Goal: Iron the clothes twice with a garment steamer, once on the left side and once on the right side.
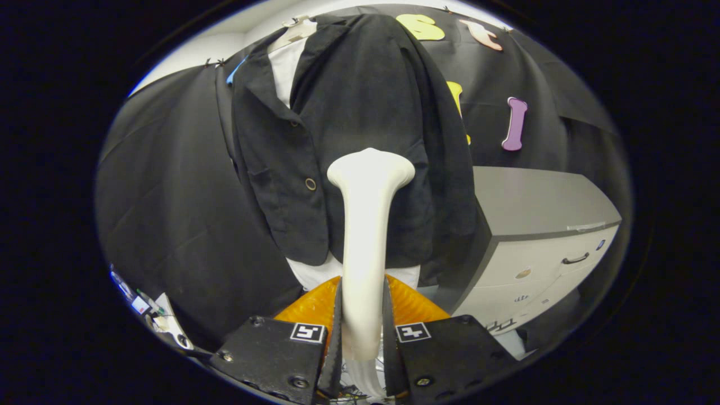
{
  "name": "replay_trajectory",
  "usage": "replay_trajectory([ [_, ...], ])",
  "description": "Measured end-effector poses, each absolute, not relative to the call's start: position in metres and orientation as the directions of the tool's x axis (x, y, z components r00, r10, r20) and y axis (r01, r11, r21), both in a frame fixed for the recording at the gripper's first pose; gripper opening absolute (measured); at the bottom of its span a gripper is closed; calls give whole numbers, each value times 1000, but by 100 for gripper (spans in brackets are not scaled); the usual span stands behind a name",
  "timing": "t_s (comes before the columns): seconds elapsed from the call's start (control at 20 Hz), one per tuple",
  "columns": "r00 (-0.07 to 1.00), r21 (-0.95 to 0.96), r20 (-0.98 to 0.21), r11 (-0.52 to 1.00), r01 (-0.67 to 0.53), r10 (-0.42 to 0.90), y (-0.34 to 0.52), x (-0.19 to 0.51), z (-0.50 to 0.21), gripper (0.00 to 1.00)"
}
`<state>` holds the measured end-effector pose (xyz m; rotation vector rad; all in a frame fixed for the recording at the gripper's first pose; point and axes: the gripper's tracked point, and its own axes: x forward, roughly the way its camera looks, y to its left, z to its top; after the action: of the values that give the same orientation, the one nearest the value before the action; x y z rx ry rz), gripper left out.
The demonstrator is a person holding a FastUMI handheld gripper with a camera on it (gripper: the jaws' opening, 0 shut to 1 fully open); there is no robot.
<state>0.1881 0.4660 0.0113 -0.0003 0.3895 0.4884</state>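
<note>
The tool [363, 332] is clamped on the handle of the white garment steamer [365, 236], both fingers pressing it; its head sits against the dark jacket [360, 112] hanging just ahead. The steamer looks rigid and light, best held low on the handle; the jacket is soft and will likely sway. A grey cabinet [540, 225] stands close beside the jacket and could crowd that side's pass.

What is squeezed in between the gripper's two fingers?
The white garment steamer, in the gripper view. The gripper is shut on its handle, its head up against the black jacket.
</note>
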Motion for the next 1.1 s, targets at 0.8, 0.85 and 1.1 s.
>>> replay_trajectory([
  [0.8, 763, 99, -459, 880, -465, 455, 459, 180, -43, 33],
  [0.85, 760, 102, -464, 880, -465, 455, 459, 179, -45, 33],
  [1.1, 754, 119, -466, 877, -466, 464, 460, 178, -44, 33],
])
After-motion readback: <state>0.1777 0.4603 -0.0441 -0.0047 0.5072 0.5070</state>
